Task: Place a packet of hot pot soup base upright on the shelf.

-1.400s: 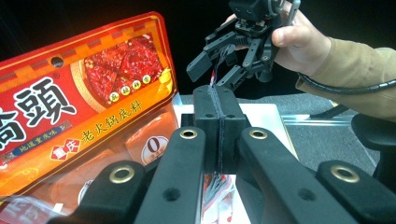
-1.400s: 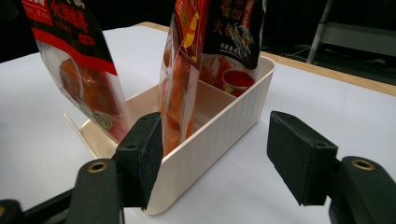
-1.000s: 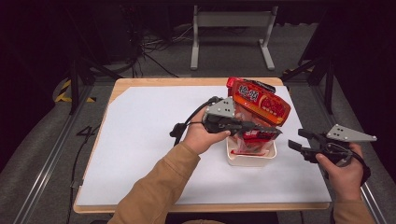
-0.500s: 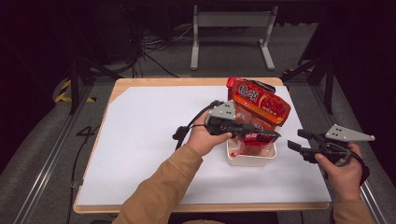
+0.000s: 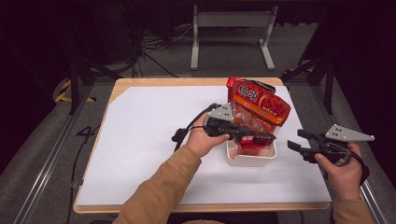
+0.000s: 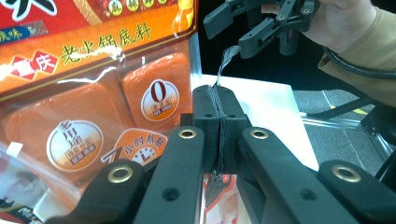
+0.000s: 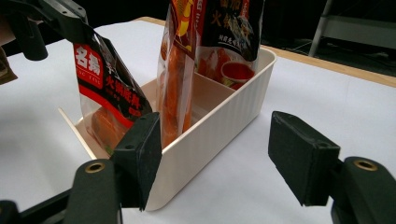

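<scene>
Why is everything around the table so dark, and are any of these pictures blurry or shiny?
High view: light falls on the white table while the room behind stays nearly black, and the picture is a bit soft. Left gripper view: the orange packet shows glare streaks on its plastic; the near jaws look soft. Right gripper view: the cream bin is sharp, the near jaws slightly blurred.

glossy, crinkled plastic film on the red-black pouch (image 7: 109,88) at the frame's left and on the orange pouch (image 6: 93,88). smooth ribbed cream plastic for the bin (image 7: 219,116). matt white sheet (image 5: 140,140) over a pale wooden tabletop (image 5: 187,82). matt black plastic on the right gripper (image 7: 215,149), with brass-coloured rivets.
</scene>
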`<state>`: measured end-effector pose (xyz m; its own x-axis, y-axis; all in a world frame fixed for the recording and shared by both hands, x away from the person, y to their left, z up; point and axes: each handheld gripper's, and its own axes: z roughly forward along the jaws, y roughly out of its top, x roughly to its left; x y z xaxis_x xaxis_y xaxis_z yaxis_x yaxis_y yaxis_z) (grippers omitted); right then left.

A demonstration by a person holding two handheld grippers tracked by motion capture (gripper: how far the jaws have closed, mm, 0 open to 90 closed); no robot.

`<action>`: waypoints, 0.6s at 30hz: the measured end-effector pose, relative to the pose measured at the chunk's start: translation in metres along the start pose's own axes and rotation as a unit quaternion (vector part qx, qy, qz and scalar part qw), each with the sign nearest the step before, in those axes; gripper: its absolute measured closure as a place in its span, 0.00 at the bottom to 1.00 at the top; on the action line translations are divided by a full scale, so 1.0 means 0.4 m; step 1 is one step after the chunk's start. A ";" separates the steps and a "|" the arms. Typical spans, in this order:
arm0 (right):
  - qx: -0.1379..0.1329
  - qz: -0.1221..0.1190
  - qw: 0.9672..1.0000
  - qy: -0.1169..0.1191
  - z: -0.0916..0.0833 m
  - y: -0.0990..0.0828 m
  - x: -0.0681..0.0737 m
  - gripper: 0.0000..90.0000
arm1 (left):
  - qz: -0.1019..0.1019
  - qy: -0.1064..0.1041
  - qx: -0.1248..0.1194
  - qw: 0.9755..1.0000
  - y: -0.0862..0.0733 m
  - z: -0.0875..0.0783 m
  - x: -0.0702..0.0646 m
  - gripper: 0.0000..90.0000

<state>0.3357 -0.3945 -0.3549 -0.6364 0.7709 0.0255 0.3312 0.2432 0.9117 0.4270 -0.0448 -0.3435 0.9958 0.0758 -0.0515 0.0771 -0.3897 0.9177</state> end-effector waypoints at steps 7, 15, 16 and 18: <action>0.001 0.002 1.000 0.001 0.002 0.000 0.000 0.39 | -0.011 0.003 0.006 1.000 -0.007 -0.005 0.005 0.96; 0.002 0.001 1.000 0.004 0.011 0.000 0.000 0.39 | -0.025 0.008 0.007 1.000 -0.017 -0.014 0.012 0.90; 0.003 0.001 1.000 0.004 0.012 0.000 0.000 0.39 | -0.024 0.007 0.007 1.000 -0.016 -0.015 0.012 0.89; 0.003 0.001 1.000 0.004 0.013 0.000 -0.002 0.39 | -0.028 0.006 0.007 1.000 -0.016 -0.017 0.010 0.89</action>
<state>0.3397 -0.3920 -0.3569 -0.6414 0.7666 0.0302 0.3364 0.2457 0.9091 0.4303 -0.0359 -0.3467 0.9893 0.1092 -0.0967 0.1327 -0.3980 0.9077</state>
